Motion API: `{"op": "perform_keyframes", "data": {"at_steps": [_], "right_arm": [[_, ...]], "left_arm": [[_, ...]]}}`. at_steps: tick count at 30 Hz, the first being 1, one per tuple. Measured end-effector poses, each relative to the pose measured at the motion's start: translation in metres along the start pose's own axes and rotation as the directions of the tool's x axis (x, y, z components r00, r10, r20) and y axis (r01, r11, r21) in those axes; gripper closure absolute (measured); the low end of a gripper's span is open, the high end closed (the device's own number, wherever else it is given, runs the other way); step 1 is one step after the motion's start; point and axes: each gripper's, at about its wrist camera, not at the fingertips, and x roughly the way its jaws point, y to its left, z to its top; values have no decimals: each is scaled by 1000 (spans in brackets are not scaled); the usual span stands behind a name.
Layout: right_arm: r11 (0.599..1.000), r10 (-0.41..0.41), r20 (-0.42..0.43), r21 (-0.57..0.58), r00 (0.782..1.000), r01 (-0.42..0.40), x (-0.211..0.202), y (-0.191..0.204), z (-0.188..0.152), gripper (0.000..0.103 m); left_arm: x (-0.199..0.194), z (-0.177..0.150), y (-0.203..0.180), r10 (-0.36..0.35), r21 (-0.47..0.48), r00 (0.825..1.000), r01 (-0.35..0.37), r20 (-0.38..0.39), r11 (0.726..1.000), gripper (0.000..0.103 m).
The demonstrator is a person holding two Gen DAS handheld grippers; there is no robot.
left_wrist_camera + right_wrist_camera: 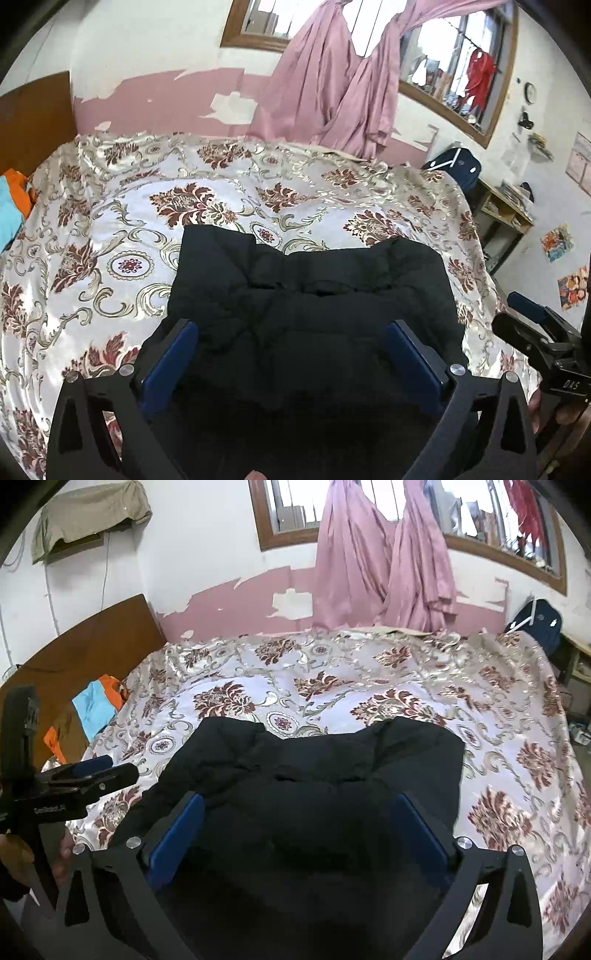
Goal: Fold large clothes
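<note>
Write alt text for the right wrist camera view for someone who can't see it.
A black padded garment lies folded on a floral bedspread, seen between the wide-open blue pads of the right claw, which holds nothing. The left claw shows at the left edge; pink curtains hang behind the bed.

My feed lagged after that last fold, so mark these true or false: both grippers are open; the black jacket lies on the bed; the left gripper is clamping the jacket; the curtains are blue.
1. Both grippers are open: true. The left gripper and right gripper stand wide, nothing pinched.
2. The black jacket lies on the floral bedspread: true.
3. The left gripper is clamping the jacket: false. Its pads are apart, above the fabric.
4. The curtains are blue: false. They are pink.
</note>
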Motion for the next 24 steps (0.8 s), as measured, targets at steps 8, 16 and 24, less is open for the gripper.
{"op": "perform_keyframes", "data": {"at_steps": [8,16,24], "right_arm": [[999,-36,111,7,993,35,-52,23,-51,2],[998,-33,205,-45,978,43,-90,42,-89,2],[996,-21,269,-79,963,44,-134,66,-122,2]], "left_arm": [[-36,-44,3,32,107,997,-40,77,993,0],[-80,-88,5,16,118,980,-40,197,992,0],[-132,-135,-3,54,117,965,-87,255,989,0]]}}
